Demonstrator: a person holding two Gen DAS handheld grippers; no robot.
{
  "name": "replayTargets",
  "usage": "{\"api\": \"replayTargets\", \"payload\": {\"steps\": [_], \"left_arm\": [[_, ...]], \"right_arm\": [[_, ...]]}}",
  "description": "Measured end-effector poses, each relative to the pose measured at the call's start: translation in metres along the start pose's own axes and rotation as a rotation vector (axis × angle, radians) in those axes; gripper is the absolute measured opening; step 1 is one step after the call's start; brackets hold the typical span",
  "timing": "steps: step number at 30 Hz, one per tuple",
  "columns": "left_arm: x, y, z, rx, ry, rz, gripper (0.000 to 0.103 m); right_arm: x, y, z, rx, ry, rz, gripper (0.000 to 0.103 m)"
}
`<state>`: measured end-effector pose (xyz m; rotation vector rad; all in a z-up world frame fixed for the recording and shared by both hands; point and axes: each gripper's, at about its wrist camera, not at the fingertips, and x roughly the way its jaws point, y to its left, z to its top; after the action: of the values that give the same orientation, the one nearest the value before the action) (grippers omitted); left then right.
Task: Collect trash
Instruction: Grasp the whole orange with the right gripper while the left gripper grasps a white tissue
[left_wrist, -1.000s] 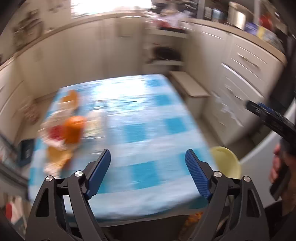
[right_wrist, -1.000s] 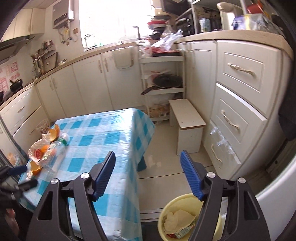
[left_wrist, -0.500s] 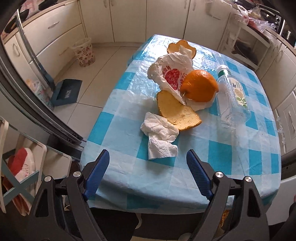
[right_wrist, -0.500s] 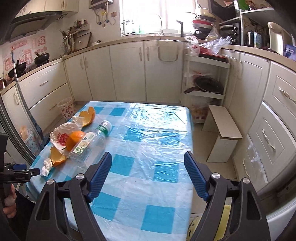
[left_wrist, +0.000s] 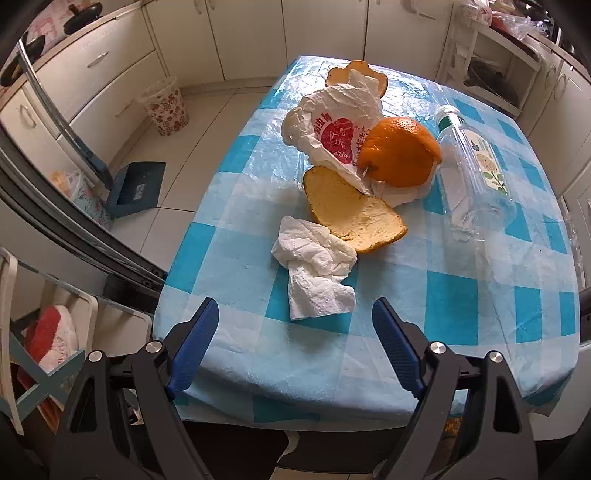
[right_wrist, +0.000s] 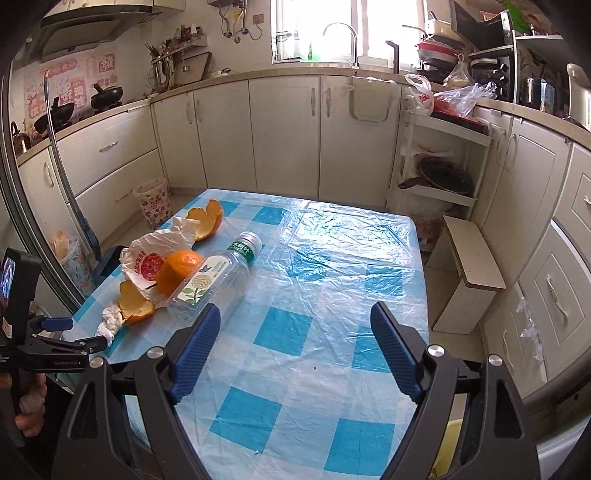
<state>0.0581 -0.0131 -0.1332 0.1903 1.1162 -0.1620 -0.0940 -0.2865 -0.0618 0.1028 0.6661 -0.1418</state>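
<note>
Trash sits bunched on one end of the table (left_wrist: 461, 306), and that table, under its blue-and-white checked cloth, is the landmark for everything here. On it, biggest of the lot, a clear plastic bottle (left_wrist: 472, 173) lies on its side with a green-banded white cap. Just beside the bottle a crumpled white wrapper (left_wrist: 332, 122) with a red print spreads out, and an orange peel dome (left_wrist: 399, 151) rests on that wrapper, touching the bottle's side. A flat orange peel (left_wrist: 351, 210), pith up, lies at the wrapper's near edge. A crumpled white tissue (left_wrist: 317, 269) touches that flat peel and sits closest to the table's near edge. Another curled peel (right_wrist: 207, 218) shows behind the wrapper, toward the table's far end.

Over the table's near edge hangs the left gripper (left_wrist: 295, 343), angled steeply down, its blue fingers wide apart and empty, the tissue just ahead of them. Further along the same table the right gripper (right_wrist: 295, 343) hovers above bare checked cloth; its jaws have just been opening and stand wide, nothing between them, the bottle's base close by its left finger.
</note>
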Motion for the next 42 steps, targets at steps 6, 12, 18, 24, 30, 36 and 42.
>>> {"api": "replayTargets", "payload": {"steps": [6, 12, 18, 24, 30, 36, 42], "left_arm": [[0.001, -0.008, 0.000, 0.035, -0.006, 0.028, 0.081], [0.008, -0.007, 0.004, 0.025, 0.009, 0.028, 0.081], [0.020, -0.004, 0.011, 0.018, 0.026, 0.029, 0.081], [0.034, 0.003, 0.018, -0.002, 0.050, 0.009, 0.081], [0.036, 0.008, 0.018, 0.012, 0.051, -0.021, 0.081], [0.037, 0.016, 0.018, 0.017, 0.047, -0.039, 0.077], [0.034, 0.020, 0.019, 0.025, 0.026, -0.051, 0.050]], "right_arm": [[-0.002, -0.002, 0.001, 0.012, -0.005, 0.003, 0.081], [0.008, 0.005, 0.003, 0.002, 0.006, 0.023, 0.082], [0.024, 0.025, 0.011, -0.016, 0.013, 0.066, 0.082], [0.051, 0.063, 0.028, -0.119, 0.017, 0.167, 0.082], [0.099, 0.116, 0.053, -0.336, 0.111, 0.303, 0.082], [0.152, 0.148, 0.057, -0.499, 0.256, 0.332, 0.083], [0.188, 0.142, 0.051, -0.474, 0.357, 0.337, 0.073]]}}
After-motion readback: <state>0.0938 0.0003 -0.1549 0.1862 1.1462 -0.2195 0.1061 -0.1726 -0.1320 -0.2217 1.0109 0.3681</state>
